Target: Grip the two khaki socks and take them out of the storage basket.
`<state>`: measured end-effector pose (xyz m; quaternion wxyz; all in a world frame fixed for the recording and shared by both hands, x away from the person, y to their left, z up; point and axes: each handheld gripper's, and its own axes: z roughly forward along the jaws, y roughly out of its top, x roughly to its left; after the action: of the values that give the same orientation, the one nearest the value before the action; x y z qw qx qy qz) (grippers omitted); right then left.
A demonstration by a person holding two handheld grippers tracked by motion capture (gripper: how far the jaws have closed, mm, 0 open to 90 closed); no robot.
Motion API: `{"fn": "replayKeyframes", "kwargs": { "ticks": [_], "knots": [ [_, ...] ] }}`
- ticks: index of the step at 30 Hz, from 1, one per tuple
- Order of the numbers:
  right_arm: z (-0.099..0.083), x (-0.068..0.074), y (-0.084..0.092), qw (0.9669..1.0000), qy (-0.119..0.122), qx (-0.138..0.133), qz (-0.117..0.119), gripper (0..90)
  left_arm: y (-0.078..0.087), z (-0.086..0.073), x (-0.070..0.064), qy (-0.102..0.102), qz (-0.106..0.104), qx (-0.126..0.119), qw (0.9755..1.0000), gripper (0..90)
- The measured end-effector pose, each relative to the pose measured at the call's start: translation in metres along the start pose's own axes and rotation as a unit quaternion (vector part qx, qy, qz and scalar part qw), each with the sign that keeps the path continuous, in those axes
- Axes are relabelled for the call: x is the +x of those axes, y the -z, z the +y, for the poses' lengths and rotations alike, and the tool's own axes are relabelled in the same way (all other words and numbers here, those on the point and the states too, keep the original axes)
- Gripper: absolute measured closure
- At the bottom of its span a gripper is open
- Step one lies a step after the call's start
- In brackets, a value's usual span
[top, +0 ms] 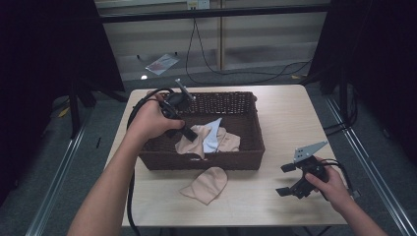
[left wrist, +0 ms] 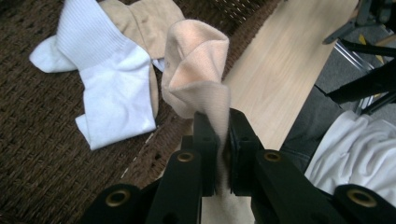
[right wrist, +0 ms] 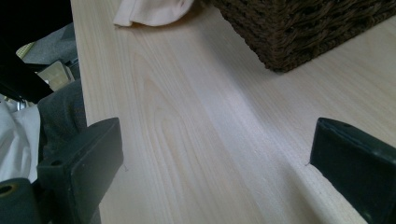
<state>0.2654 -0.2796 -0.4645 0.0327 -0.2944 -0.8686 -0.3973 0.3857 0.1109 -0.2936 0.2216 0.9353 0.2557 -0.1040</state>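
Socks are being lifted out of the wicker basket (top: 248, 147), judging by the peach sock already lying on the table (top: 285, 113) at lower centre of the high view (top: 206, 184). The left gripper (left wrist: 218, 140) has its jaws closed on the cuff of another peach sock (left wrist: 196, 70), which stands up from the jaws at the centre of the left gripper view, above the basket's floor. A white sock (left wrist: 109, 88) lies flat at upper left of that view, beside a tan one (left wrist: 149, 21).

To do this step well, the pinch should stay firm while the sock is raised high enough that its hanging toe clears the basket's near wall, then carried toward the bottom of the frame and laid beside the sock on the table, not on top of it. The right gripper (top: 291, 179), jaws wide apart and empty, hovers low over bare wood at lower right.
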Motion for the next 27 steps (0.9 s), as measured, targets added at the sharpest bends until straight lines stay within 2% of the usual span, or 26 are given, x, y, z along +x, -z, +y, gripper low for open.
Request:
{"fn": "replayKeyframes", "kwargs": {
  "ticks": [9, 19, 20, 21, 22, 24, 25, 27],
  "knots": [
    [-0.002, 0.001, 0.001, 1.0000, 0.001, 0.005, -0.003, 1.9, 0.001, -0.005, -0.013, -0.017, -0.005, 0.007, 0.9998, 84.5],
    [-0.003, 0.002, 0.002, 1.0000, -0.001, 0.004, -0.003, 1.9, -0.001, -0.012, -0.028, -0.049, -0.014, 0.016, 0.9986, 84.3],
    [-0.002, 0.002, 0.002, 1.0000, -0.001, 0.005, -0.004, 1.9, -0.002, -0.013, -0.031, -0.042, -0.014, 0.009, 0.9990, 84.2],
    [-0.002, 0.003, 0.001, 1.0000, -0.001, 0.005, -0.004, 1.9, -0.002, -0.014, -0.030, -0.050, -0.015, 0.016, 0.9985, 84.2],
    [-0.003, 0.002, 0.001, 1.0000, 0.000, 0.003, -0.002, 1.9, -0.004, -0.015, -0.031, -0.045, -0.015, 0.010, 0.9988, 84.1],
    [-0.003, 0.002, 0.001, 1.0000, -0.001, 0.003, -0.002, 1.9, -0.006, -0.016, -0.031, -0.054, -0.016, 0.016, 0.9983, 84.1],
    [-0.003, 0.003, 0.001, 1.0000, -0.001, 0.004, -0.003, 1.9, -0.008, -0.017, -0.032, -0.051, -0.016, 0.011, 0.9985, 84.1],
    [-0.003, 0.003, 0.002, 1.0000, -0.001, 0.005, -0.004, 1.9, -0.009, -0.018, -0.032, -0.052, -0.017, 0.015, 0.9984, 84.0]
  ]
}}
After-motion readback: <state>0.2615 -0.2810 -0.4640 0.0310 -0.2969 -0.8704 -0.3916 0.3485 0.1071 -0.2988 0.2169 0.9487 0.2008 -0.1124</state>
